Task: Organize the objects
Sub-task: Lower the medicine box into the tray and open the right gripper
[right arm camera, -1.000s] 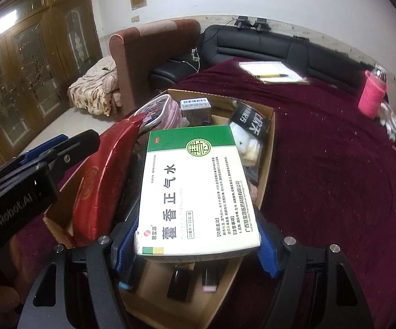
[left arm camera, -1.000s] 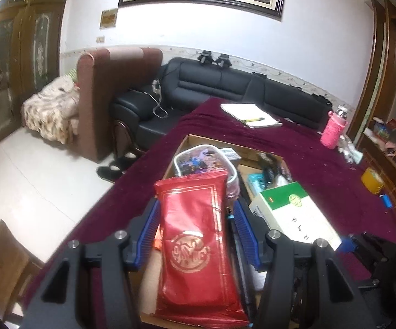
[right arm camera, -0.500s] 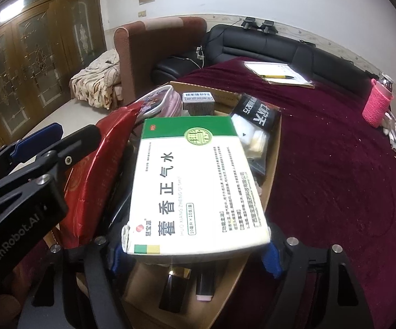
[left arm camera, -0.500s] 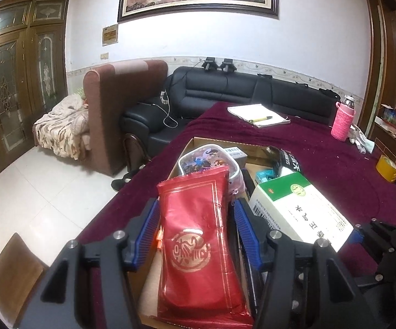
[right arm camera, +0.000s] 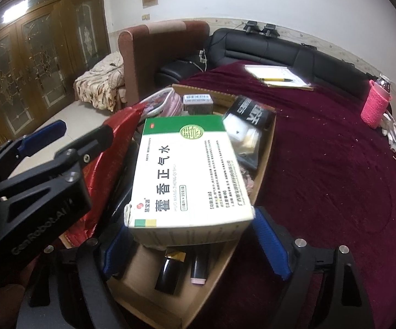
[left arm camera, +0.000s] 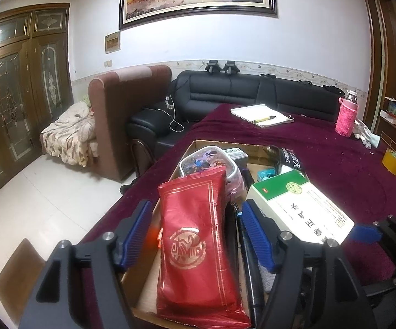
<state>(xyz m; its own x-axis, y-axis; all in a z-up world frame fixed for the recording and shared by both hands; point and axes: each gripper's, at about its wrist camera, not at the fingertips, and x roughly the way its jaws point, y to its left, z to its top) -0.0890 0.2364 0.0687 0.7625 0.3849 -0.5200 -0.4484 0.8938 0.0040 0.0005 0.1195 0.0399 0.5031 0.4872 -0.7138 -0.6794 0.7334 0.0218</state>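
My left gripper (left arm camera: pixel 195 208) is shut on a red foil packet (left arm camera: pixel 195 235) with a gold emblem, held upright above the open cardboard box (left arm camera: pixel 255 152). My right gripper (right arm camera: pixel 189 224) is shut on a white and green medicine box (right arm camera: pixel 187 170), lifted flat over the same cardboard box (right arm camera: pixel 225 274). The medicine box (left arm camera: pixel 299 205) sits just right of the packet in the left wrist view. In the right wrist view the left gripper (right arm camera: pixel 47 148) and the red packet (right arm camera: pixel 115 142) are close on the left. The cardboard box holds a clear patterned pouch (left arm camera: pixel 209 159), a black packet (right arm camera: pixel 252 112) and dark tubes (right arm camera: pixel 170 271).
The box sits on a dark red tablecloth (right arm camera: pixel 321 164). Further back lie a notebook with a pen (left arm camera: pixel 263 113), a pink-sleeved bottle (left arm camera: pixel 347 115) and a yellow tape roll (left arm camera: pixel 393 161). A black sofa (left arm camera: pixel 252 90) and a brown armchair (left arm camera: pixel 126 104) stand beyond the table.
Both grippers have risen with their loads. The red packet and the medicine box now sit higher above the cardboard box, and more of the room and wall shows.
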